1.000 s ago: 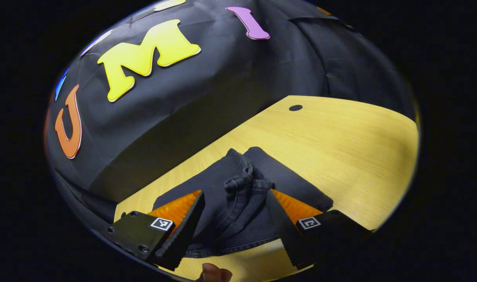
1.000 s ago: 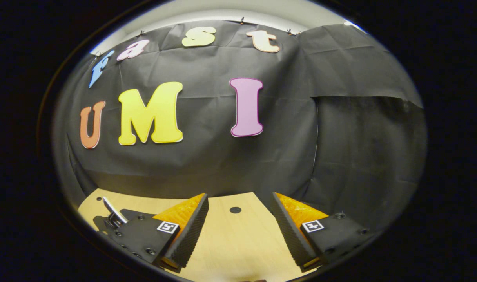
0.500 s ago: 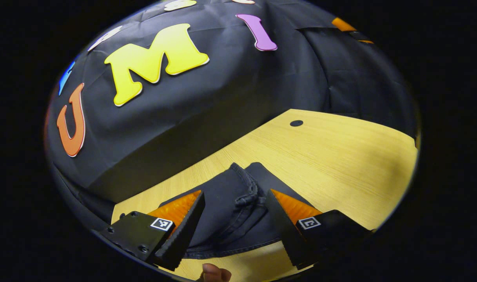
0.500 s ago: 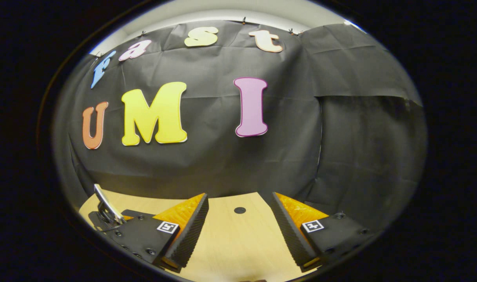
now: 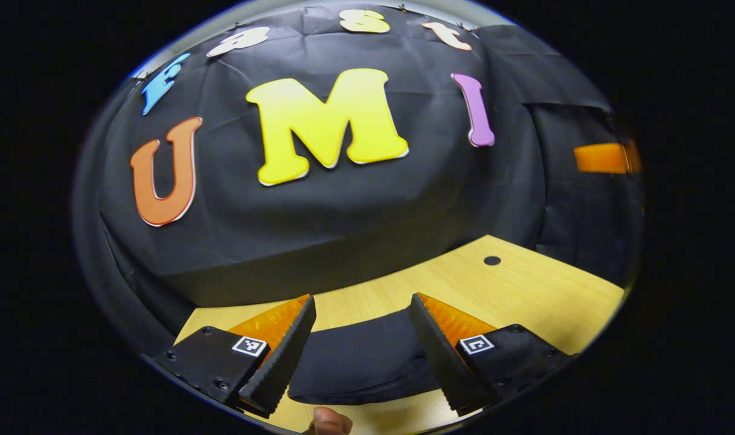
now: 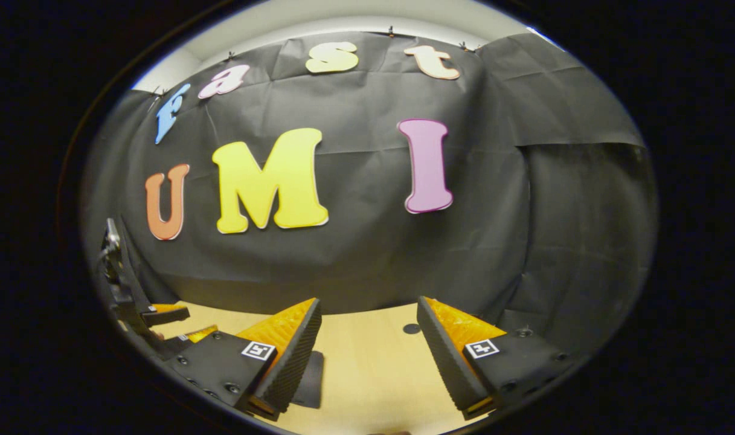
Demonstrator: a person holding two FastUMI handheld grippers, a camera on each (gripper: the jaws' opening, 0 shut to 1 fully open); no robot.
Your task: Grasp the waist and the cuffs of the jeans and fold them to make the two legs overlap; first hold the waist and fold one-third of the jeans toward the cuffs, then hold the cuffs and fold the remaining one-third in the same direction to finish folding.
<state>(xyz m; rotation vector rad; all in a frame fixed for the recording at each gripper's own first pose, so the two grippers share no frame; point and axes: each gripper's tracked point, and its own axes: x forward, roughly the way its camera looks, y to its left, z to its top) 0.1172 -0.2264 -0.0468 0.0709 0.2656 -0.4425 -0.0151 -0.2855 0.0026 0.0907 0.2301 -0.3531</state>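
We find the dark denim jeans (image 5: 358, 362) lying flat on the pale wood-grain bench (image 5: 524, 290), a smooth folded panel with a curved near edge. In the left gripper view they sit low between the fingers of the left claw (image 5: 361, 353), which is spread wide above the cloth and pinches nothing. A fingertip (image 5: 331, 422) shows at the bottom edge of that view. A small dark round hole (image 5: 492, 260) marks the bench farther back. In the right gripper view the right claw (image 6: 367, 356) is likewise spread, over bare bench, with a dark strip of the jeans beside its left finger. The left claw appears there at the far left edge.
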